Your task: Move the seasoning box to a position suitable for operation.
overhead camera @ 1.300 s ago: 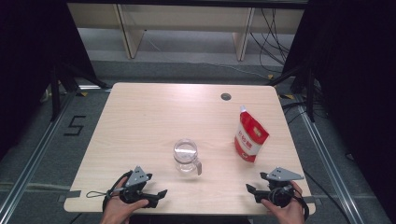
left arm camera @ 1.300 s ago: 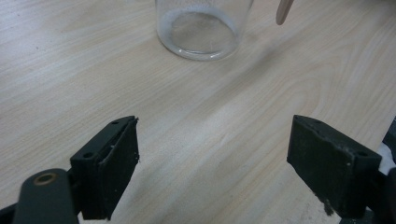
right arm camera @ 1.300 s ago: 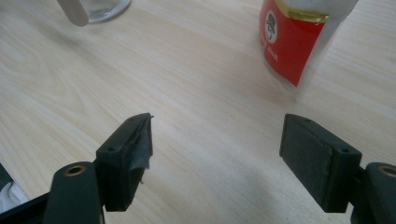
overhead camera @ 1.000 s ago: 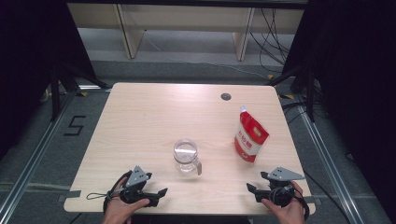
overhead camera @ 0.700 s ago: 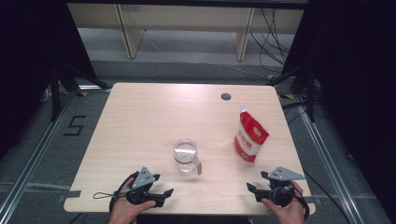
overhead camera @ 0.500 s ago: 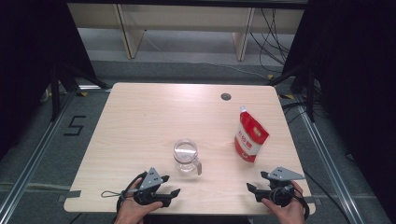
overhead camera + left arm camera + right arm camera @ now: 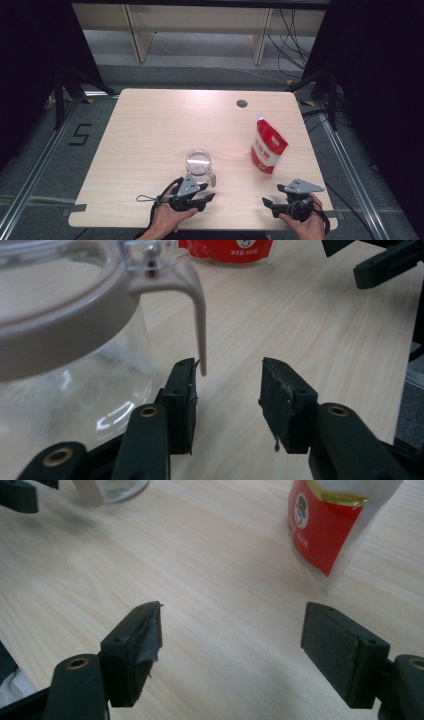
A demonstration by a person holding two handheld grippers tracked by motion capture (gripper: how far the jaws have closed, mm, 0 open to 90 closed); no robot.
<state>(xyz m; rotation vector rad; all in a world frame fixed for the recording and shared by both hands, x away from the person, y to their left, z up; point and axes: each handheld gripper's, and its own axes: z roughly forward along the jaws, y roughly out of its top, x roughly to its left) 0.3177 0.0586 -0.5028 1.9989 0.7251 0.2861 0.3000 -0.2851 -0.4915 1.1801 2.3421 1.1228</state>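
Observation:
A clear glass jug with a beige rim and handle stands near the table's front middle. My left gripper lies just in front of it. In the left gripper view the jug looms at the left, and the handle's thin lower tip hangs beside the left pad. The jaws have just been closing; a gap remains and neither pad presses the handle. My right gripper rests at the front right, its jaws wide open over bare wood. A red and white pouch stands beyond it.
The wooden table has a round cable hole near its far edge. The pouch stands up and to the right of the right jaws. Shelving and cables lie on the floor behind the table.
My left gripper has slid to the right along the table's front, up to the jug's handle, and its jaws have narrowed. The right gripper, jug and pouch have stayed put.

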